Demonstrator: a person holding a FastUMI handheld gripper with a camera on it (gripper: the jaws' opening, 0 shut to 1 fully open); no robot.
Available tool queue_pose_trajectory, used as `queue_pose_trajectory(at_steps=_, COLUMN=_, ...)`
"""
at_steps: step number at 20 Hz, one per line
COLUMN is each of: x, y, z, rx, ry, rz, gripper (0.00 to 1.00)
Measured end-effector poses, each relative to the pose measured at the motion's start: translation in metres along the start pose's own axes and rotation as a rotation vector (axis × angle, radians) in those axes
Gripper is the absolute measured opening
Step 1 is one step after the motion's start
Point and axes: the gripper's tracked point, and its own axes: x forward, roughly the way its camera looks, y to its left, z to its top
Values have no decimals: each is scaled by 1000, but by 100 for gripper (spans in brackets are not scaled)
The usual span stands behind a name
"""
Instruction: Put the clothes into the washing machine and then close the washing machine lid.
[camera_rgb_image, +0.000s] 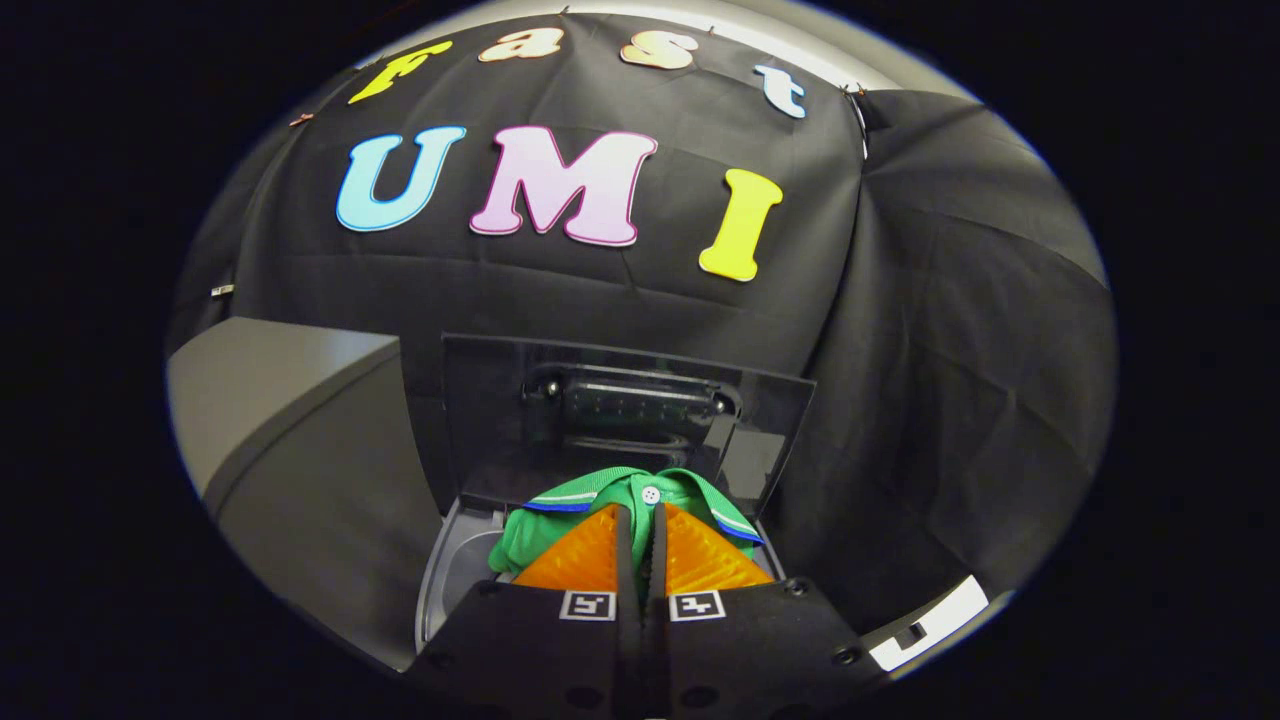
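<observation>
Gripper (641, 520) clenched on one green shirt (640, 492); both fingers (585, 555) pressed near-together with cloth pinched in the narrow gap between them. One garment counted: green polo type, blue-and-white trim on collar, one white button just ahead of fingertips. Shirt bunched around and beyond the fingers, hanging directly over the washing machine (455, 560) opening.

One washing machine, top-loading, light grey rim seen left of the shirt, part of the tub recess visible beside it. One lid (520, 400), dark and see-through, standing upright behind the shirt, hinged at the machine's far side. Lid open. Dark panel with a row of small dots seen through the lid.

One grey cabinet (290, 400) left of the machine, just beside it. Black cloth wall (950, 350) behind and right of the machine. One white strip (930, 625) low on the right of the machine; cannot tell what it belongs to.
</observation>
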Motion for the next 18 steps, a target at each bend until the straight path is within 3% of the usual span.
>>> queue_pose_trajectory(at_steps=12, x=57, y=14, z=-119, rx=-8, ry=235, rz=36, gripper=5)
queue_pose_trajectory(at_steps=18, x=77, y=16, z=-154, rx=13, ry=341, rz=50, gripper=5)
